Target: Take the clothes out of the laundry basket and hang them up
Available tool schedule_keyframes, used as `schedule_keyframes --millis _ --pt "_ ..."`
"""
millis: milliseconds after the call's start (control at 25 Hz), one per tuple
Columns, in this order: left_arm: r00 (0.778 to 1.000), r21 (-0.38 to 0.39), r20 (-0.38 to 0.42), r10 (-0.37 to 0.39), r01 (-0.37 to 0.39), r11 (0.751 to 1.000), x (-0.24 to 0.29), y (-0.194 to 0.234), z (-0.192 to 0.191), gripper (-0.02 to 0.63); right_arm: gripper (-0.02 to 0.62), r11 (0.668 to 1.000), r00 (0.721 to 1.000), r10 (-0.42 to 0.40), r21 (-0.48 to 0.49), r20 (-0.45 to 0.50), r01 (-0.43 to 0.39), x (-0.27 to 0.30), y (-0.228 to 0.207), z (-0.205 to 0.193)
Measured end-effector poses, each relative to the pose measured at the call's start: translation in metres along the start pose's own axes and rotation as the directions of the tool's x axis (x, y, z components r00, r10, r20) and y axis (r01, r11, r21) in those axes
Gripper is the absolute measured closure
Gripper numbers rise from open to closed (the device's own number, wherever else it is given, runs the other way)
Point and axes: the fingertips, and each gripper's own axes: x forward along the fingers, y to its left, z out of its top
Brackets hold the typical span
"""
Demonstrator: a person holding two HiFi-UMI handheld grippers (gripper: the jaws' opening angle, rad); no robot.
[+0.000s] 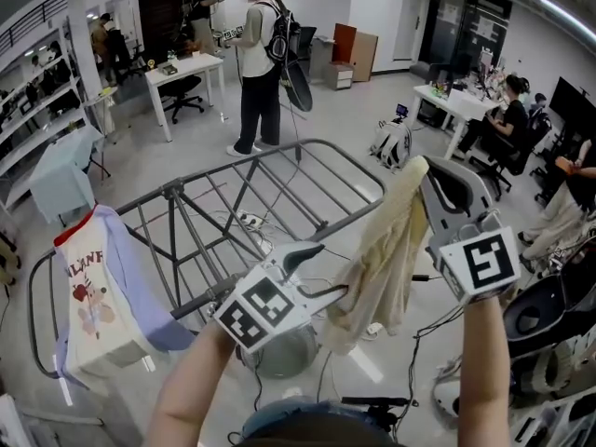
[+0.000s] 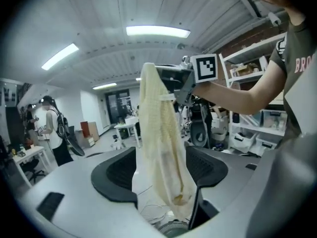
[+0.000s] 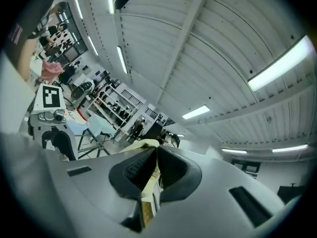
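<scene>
Pinching the top edge of a cream-yellow garment (image 1: 382,259) with the right tongs (image 1: 426,177), pressed tight together and held up high. Same story in the right gripper view: cloth squeezed in the thin crack between the two pads.

Lower down, the left tongs (image 1: 321,270): spread wide apart. Bottom part of the same garment hanging loose between the two pads. No squeeze on it there, as far as can be told.

Just behind and under the garment, a grey metal drying rack (image 1: 279,184) with bare bars across most of it. Already draped over its left end: a white top with red print (image 1: 88,310) and a pale purple piece (image 1: 140,277) right beside it.

Farther off, a white desk (image 1: 186,68) and a person standing (image 1: 256,63) on the open floor.

About the job: partly done, at a guess. Two things up on the rack. One more out and in the air, but not yet on a bar. Left to do: spreading the garment out, laying it over a bare bar, then letting go. No telling how many clothes are left, with the laundry basket not clear in any view.
</scene>
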Motion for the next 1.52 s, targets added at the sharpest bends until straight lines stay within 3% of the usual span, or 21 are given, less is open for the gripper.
schedule_keyframes --millis 200,280,360,480,720,800,920,1040,1160,1320,1400,1520 --pt "0.992 0.004 0.028 0.120 -0.120 0.993 0.017 0.056 0.001 0.324 0.581 0.999 0.999 -0.009 -0.052 0.047 0.012 -0.008 -0.019 0.012" --pt "0.995 0.030 0.010 0.097 -0.097 0.995 0.041 0.060 0.000 0.334 0.581 0.999 0.999 -0.019 -0.046 0.046 0.021 -0.007 -0.030 0.011" --pt "0.999 0.047 -0.026 0.029 -0.028 0.999 0.066 0.051 -0.006 0.344 0.581 0.998 0.999 -0.032 -0.052 0.028 0.034 -0.001 -0.038 0.009" --pt "0.998 0.008 -0.049 -0.048 0.048 0.999 0.092 0.033 -0.020 0.344 0.581 0.995 0.999 -0.036 -0.091 -0.002 0.036 0.011 -0.042 0.009" --pt "1.000 -0.117 0.027 -0.008 0.011 0.993 0.113 0.032 -0.021 0.295 0.581 0.993 0.999 0.035 -0.112 0.011 -0.033 0.035 -0.041 0.004" --pt "0.999 -0.127 0.028 0.032 -0.029 0.992 0.112 0.037 -0.023 0.345 0.581 0.992 0.997 0.069 -0.110 0.019 -0.067 0.043 -0.043 -0.006" --pt "0.991 -0.140 0.014 0.133 -0.130 0.982 0.097 0.044 -0.026 0.520 0.581 0.984 0.993 0.115 -0.139 0.007 -0.113 0.053 -0.048 -0.023" --pt "0.969 -0.155 -0.021 0.245 -0.246 0.957 0.079 0.058 -0.028 0.532 0.581 0.972 0.987 0.161 -0.169 -0.015 -0.161 0.060 -0.056 -0.038" --pt "0.914 -0.150 -0.096 0.393 -0.404 0.902 0.053 0.078 -0.038 0.582 0.581 0.950 0.973 0.230 -0.219 0.000 -0.224 0.071 -0.051 -0.055" --pt "0.793 -0.087 -0.204 0.575 -0.599 0.796 0.023 0.097 -0.038 0.589 0.581 0.937 0.960 0.281 -0.214 -0.001 -0.275 0.085 -0.051 -0.080" --pt "0.708 -0.029 -0.248 0.661 -0.688 0.725 0.008 0.105 -0.031 0.591 0.581 0.924 0.955 0.297 -0.244 -0.021 -0.293 0.090 -0.055 -0.092" --pt "0.538 0.105 -0.299 0.788 -0.803 0.587 -0.023 0.118 -0.016 0.591 0.581 0.900 0.947 0.321 -0.299 -0.034 -0.316 0.096 -0.054 -0.104"
